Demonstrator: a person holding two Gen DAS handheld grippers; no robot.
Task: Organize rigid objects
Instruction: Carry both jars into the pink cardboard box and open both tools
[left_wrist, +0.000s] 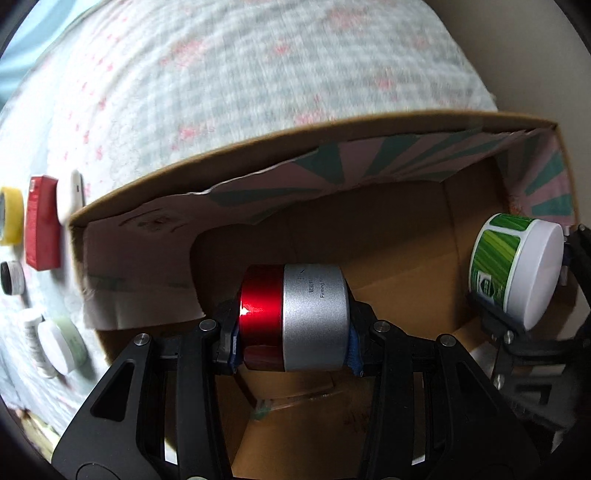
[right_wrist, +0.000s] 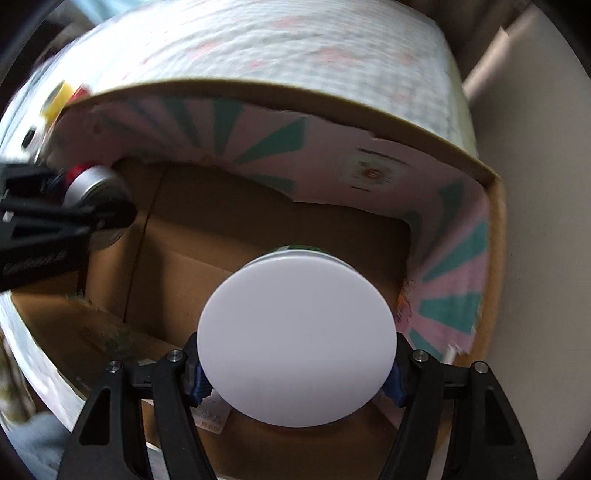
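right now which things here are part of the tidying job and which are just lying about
In the job:
- red and silver jar, held in left gripper
- green-label tub, held in right gripper
- cardboard box

Lying on the cloth:
- yellow tape roll
- red carton
- pale green jar
- small black-lidded jar

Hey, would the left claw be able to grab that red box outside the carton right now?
Probably not yet: the left claw is shut on a red and silver jar over the carton, so it must let go first. The red box itself lies uncovered on the cloth.
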